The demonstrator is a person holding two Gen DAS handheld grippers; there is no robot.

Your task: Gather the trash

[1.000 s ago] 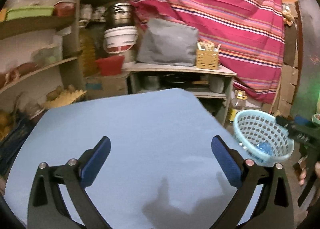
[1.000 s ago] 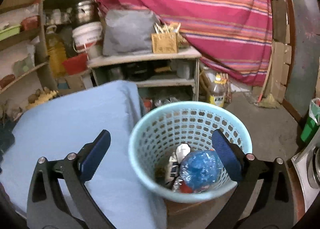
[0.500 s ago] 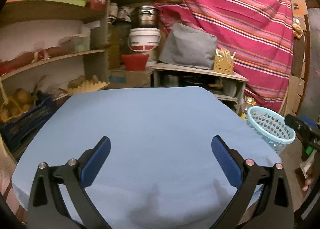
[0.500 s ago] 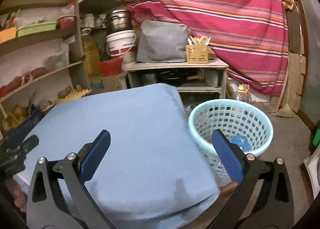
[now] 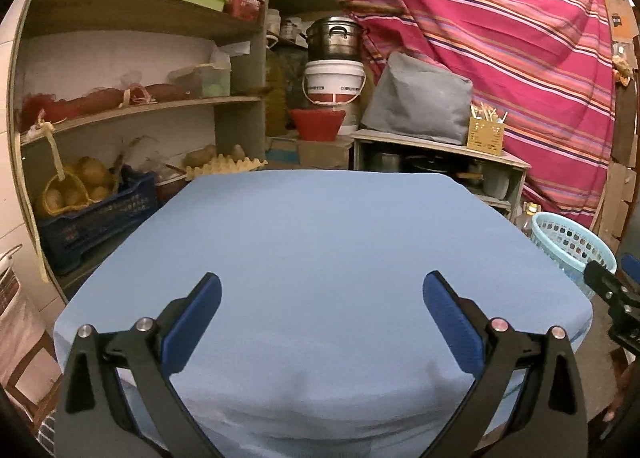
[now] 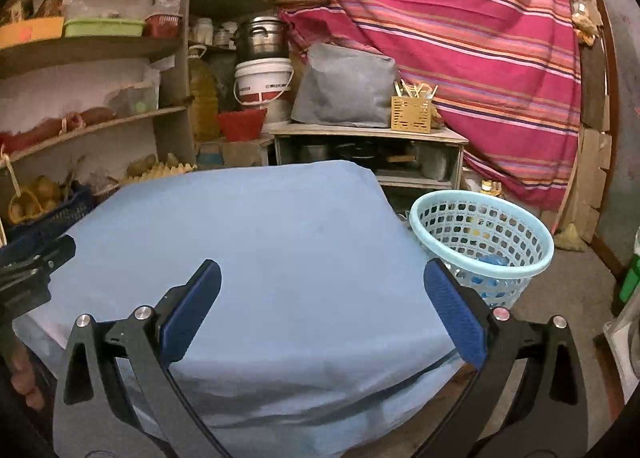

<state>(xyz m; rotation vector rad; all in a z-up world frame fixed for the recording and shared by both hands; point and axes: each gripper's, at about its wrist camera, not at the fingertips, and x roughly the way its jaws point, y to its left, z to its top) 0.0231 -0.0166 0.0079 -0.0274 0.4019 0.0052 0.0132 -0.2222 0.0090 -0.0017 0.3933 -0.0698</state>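
Left hand-held gripper [image 5: 320,314]: lower centre of the left wrist view, jaws spread wide, nothing between the blue pads; hovers over the near edge of the table.

Right hand-held gripper [image 6: 320,310]: lower centre of the right wrist view, jaws likewise wide apart and holding nothing.

Table [image 5: 328,234]: covered in a plain light-blue cloth, filling the middle of both views. No trash shows anywhere on it.

Laundry-style plastic basket [image 6: 482,246]: pale blue, perforated wall, standing beside the table's right edge, right of centre in the right wrist view and at the far right edge of the left wrist view. Serves as the trash bin.

Trash [image 6: 490,261]: a blue crumpled item lies inside the basket, seen over the rim and through the wall holes; other contents too small to tell.

Status, as a judgement: collection looks finished or nearly so.

Risks: the basket stands just beside the right hand-held gripper's right finger, so a careless sideways swing could tip it and spill the contents. The loose cloth could snag on a low-passing jaw and drag.
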